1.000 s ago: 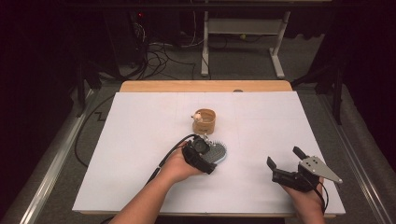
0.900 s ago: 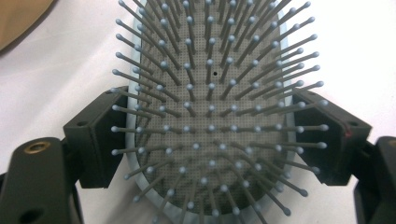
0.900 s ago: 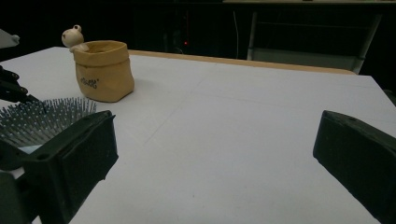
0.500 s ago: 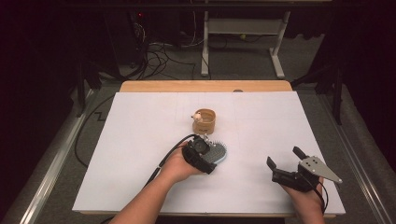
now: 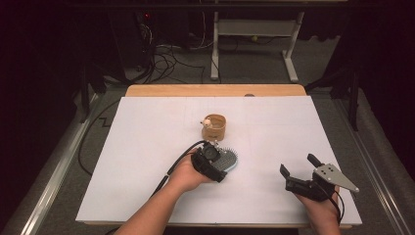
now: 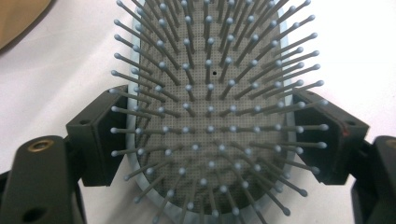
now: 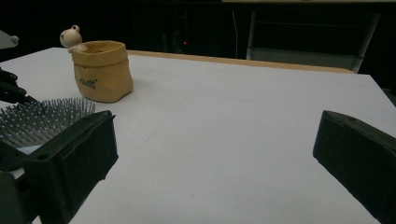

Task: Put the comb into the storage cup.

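A pale blue hairbrush (image 5: 230,159) with grey bristles lies bristles-up on the white table top (image 5: 142,147), near its middle. My left gripper (image 5: 221,164) reaches over it from the left. In the left gripper view both black jaws sit against the sides of the hairbrush (image 6: 210,84), and the left gripper (image 6: 210,135) is shut on its oval head. My right gripper (image 5: 297,164) hovers near the front right of the table, open, with nothing between its jaws. The right gripper view looks past the right gripper (image 7: 215,135) to the hairbrush (image 7: 42,119) at far left.
A tan fabric pouch (image 5: 216,128) with a small cream figure (image 5: 207,122) at its rim stands just behind the brush; the pouch (image 7: 102,70) also shows in the right gripper view. A wooden strip (image 5: 215,90) edges the table's far side. Cables and a desk frame (image 5: 254,29) lie beyond.
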